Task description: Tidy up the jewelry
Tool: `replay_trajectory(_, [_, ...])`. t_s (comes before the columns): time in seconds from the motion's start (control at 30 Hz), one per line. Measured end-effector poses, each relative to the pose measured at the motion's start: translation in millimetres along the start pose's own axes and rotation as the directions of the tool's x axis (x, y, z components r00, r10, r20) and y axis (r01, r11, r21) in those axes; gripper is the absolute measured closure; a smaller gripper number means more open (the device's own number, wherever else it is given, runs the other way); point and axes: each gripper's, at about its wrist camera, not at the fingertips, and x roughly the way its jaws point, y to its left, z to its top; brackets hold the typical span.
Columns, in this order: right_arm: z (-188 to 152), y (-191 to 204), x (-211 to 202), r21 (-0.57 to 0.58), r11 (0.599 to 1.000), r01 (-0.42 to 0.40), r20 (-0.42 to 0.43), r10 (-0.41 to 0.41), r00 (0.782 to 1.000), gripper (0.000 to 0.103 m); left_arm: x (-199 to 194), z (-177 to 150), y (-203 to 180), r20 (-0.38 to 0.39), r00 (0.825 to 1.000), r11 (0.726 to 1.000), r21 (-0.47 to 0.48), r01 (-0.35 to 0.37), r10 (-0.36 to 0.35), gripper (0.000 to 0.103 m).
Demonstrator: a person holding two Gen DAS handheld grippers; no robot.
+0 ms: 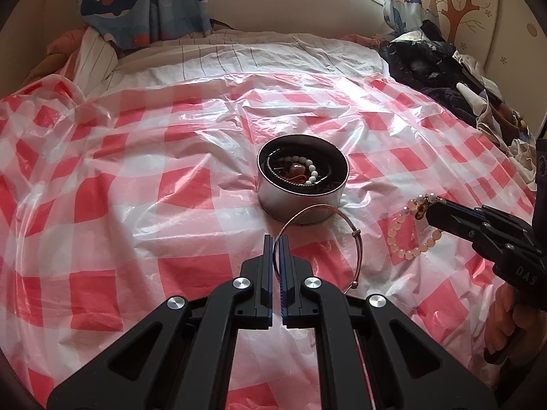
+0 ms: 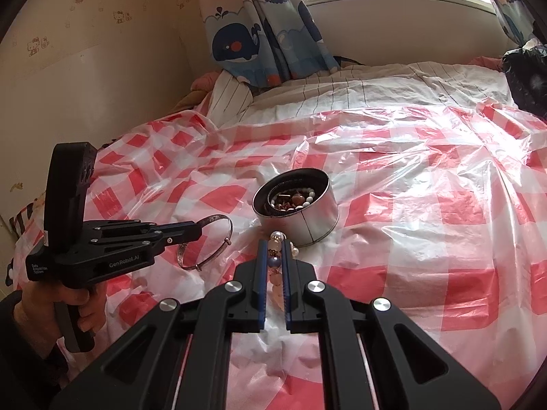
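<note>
A round silver tin [image 1: 301,201] [image 2: 307,220] sits on the red-checked plastic sheet and holds several beaded and dark pieces of jewelry [image 1: 301,171]. My left gripper [image 1: 277,239] [image 2: 200,230] is shut on a thin silver bangle [image 1: 342,225] [image 2: 224,242], held just in front of the tin. My right gripper [image 2: 274,244] [image 1: 429,210] is shut on a pink and white bead bracelet [image 1: 407,239] [image 2: 276,278], held to the right of the tin and a little above the sheet.
The red-checked plastic sheet [image 1: 136,171] [image 2: 427,205] covers a bed. A pile of dark clothes [image 1: 437,68] lies at the far right. Whale-print curtains [image 2: 259,34] and a wall stand behind the bed.
</note>
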Motion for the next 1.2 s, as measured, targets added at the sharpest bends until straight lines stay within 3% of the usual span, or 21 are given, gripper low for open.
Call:
replay_trajectory(0.3, [17.0, -13.4, 5.4, 0.114, 0.985, -0.133, 0.034, 0.130, 0.991, 0.095, -0.9, 7.6, -4.5, 0.008, 1.000, 0.999, 0.029, -0.017, 0.017, 0.100])
replay_trajectory(0.73, [35.6, -10.2, 6.7, 0.081, 0.988, -0.129, 0.051, 0.125, 0.991, 0.095, 9.8, 29.6, -4.2, 0.017, 0.999, 0.999, 0.039, -0.029, 0.028, 0.100])
replay_trajectory(1.07, [51.2, -21.4, 9.3, 0.094, 0.986, -0.135, 0.077, 0.128, 0.989, 0.094, 46.1, 79.2, -15.4, 0.030, 1.000, 0.999, 0.042, 0.006, -0.007, 0.100])
replay_trajectory(1.17, [60.4, -21.8, 13.6, 0.086, 0.986, -0.140, 0.085, 0.133, 0.987, 0.095, 71.8, 89.5, -19.3, -0.009, 1.000, 0.999, 0.047, -0.005, 0.006, 0.096])
replay_trajectory(1.2, [63.2, -21.5, 15.9, 0.084, 0.986, -0.142, 0.086, 0.134, 0.987, 0.094, 80.5, 91.4, -15.9, -0.022, 1.000, 0.999, 0.038, -0.019, 0.020, 0.090])
